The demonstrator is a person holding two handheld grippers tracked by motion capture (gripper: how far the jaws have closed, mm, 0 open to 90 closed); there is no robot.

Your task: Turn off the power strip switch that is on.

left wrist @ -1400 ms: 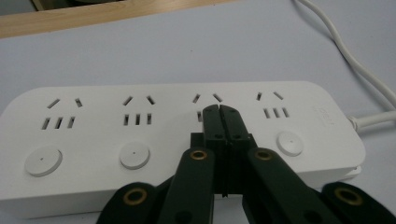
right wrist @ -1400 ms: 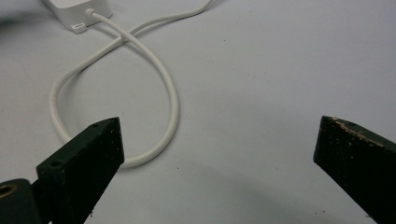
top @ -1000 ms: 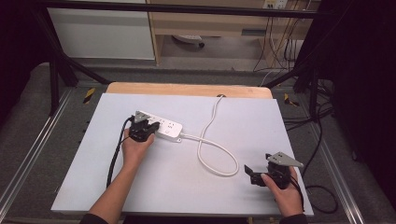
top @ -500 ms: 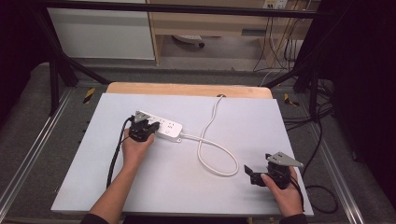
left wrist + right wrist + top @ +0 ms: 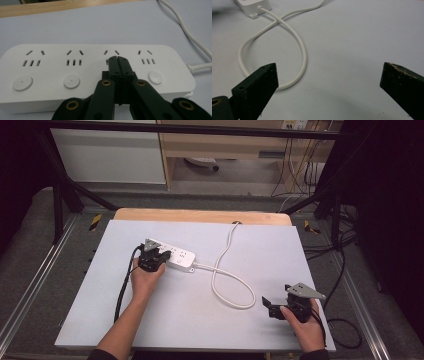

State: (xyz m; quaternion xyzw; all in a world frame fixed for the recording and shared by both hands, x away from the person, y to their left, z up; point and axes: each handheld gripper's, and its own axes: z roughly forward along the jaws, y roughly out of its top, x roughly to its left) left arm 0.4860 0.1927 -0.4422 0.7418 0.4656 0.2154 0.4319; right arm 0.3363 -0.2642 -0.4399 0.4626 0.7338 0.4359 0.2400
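A white power strip (image 5: 181, 258) with several sockets and round buttons lies on the white table sheet (image 5: 200, 320), left of centre. Its white cable (image 5: 233, 289) loops to the right and runs off the back edge. My left gripper (image 5: 158, 253) is shut, with nothing between its jaws. In the left gripper view its tips (image 5: 117, 59) sit over the strip (image 5: 75, 72) at the third socket's slots and hide the button there. Whether they touch it I cannot tell. My right gripper (image 5: 269, 308) stands open near the front right, empty, with the cable loop (image 5: 299, 45) ahead of it (image 5: 329, 72).
A wooden table edge (image 5: 200, 215) shows behind the sheet. Black frame rails (image 5: 60, 195) stand at both sides, and loose cables (image 5: 345, 320) lie on the floor at the right. The left gripper's black cable (image 5: 124, 285) trails toward the front.
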